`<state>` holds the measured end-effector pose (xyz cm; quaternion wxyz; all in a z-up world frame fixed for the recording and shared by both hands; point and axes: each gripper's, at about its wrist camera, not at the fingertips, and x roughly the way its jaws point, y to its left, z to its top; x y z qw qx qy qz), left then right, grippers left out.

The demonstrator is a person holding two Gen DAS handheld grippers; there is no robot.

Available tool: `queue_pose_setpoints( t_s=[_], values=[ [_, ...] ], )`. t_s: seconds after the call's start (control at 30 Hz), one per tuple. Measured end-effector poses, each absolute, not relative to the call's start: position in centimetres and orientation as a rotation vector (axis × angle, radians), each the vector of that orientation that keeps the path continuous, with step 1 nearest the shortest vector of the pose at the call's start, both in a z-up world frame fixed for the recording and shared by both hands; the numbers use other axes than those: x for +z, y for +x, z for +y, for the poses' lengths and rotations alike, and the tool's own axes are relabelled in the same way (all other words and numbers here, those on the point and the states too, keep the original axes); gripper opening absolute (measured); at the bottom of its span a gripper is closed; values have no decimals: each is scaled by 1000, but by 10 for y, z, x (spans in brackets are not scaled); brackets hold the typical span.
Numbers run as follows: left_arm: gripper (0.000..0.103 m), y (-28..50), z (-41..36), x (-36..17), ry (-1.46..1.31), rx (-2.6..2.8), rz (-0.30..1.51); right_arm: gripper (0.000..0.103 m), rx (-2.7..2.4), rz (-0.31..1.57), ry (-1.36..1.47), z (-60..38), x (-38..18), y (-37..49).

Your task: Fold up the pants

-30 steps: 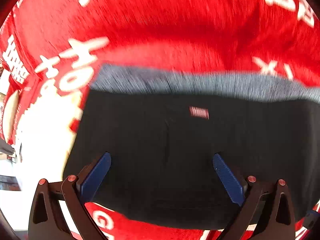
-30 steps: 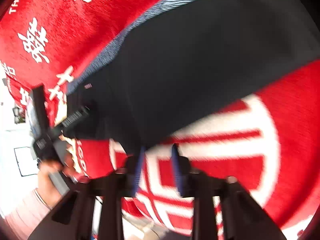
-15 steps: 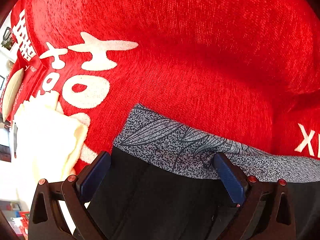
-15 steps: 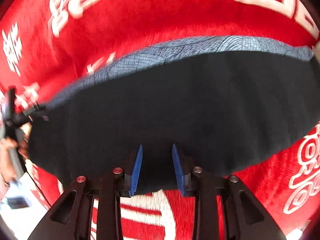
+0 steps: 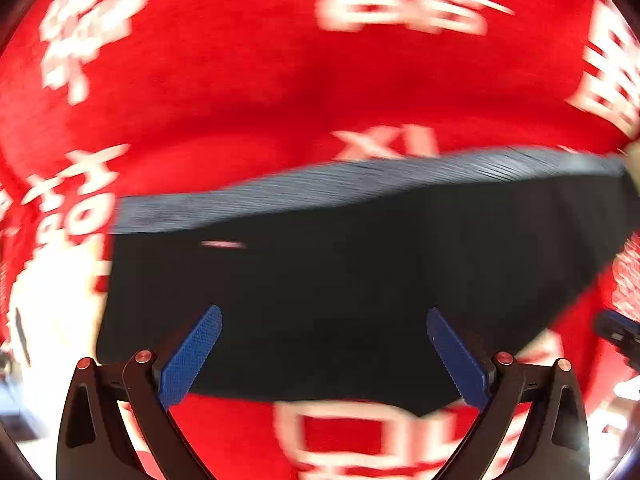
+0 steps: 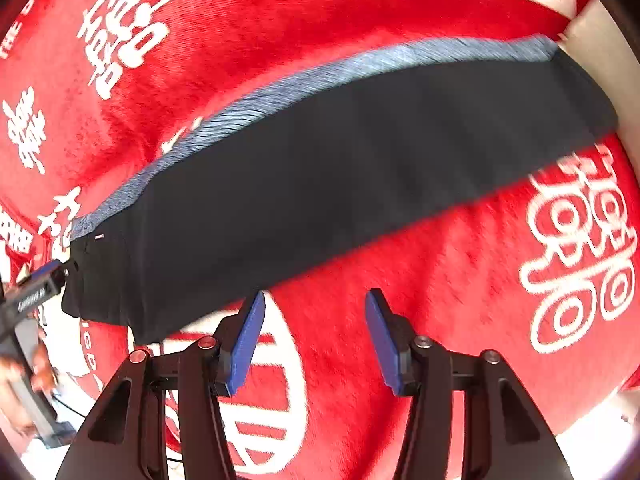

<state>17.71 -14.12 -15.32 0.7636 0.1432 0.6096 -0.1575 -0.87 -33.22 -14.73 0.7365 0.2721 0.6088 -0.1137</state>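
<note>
The black pants [image 5: 340, 280] lie folded in a long flat band on the red blanket, with a grey patterned waistband [image 5: 320, 188] along the far edge. In the right wrist view the pants [image 6: 320, 184] run from lower left to upper right. My left gripper [image 5: 324, 316] is open and empty above the pants' near part. My right gripper [image 6: 314, 300] is open and empty just in front of the pants' near edge, over the blanket. The left gripper also shows in the right wrist view [image 6: 52, 274] at the pants' left end.
The red blanket [image 6: 460, 280] with white characters covers the surface. A pale cloth [image 5: 44, 300] lies at the left of the pants. The blanket's edge and a white surface [image 6: 592, 36] show at upper right.
My right gripper has opened and let go of the pants' edge, which now lies flat. My left gripper has drawn back from the waistband and now sits over the black fabric.
</note>
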Motion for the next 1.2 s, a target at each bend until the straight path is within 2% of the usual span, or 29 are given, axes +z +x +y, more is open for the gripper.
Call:
queue_pose_setpoints(
  t_s=[0.4,0.63,0.83,0.9,0.93,1.03,1.1,1.13,1.2],
  values=[
    [103,100,-296,-162,242,-507,1432,56,-447,1279,747,-448,-140,-81],
    [103,97,-333,-164,280,-442,1392,56,-502,1227,833,-503,-145,-102],
    [103,120,-353,-176,263,-330,1358,56,-506,1163,766,-546,-141,-74],
    [103,127,-360,-185,267,-286,1354,49,-514,1141,724,-559,-139,-59],
    [103,129,-361,-189,267,-275,1359,41,-520,1130,693,-566,-138,-50],
    [103,132,-364,-201,270,-243,1379,33,-583,1128,593,-590,-145,-30],
    [103,130,-363,-206,259,-236,1391,20,-674,1171,558,-611,-158,-30],
    [103,131,-363,-208,247,-233,1394,11,-702,1175,575,-619,-160,-32],
    [103,131,-362,-209,233,-228,1396,10,-720,1148,601,-627,-153,-33]
  ],
)
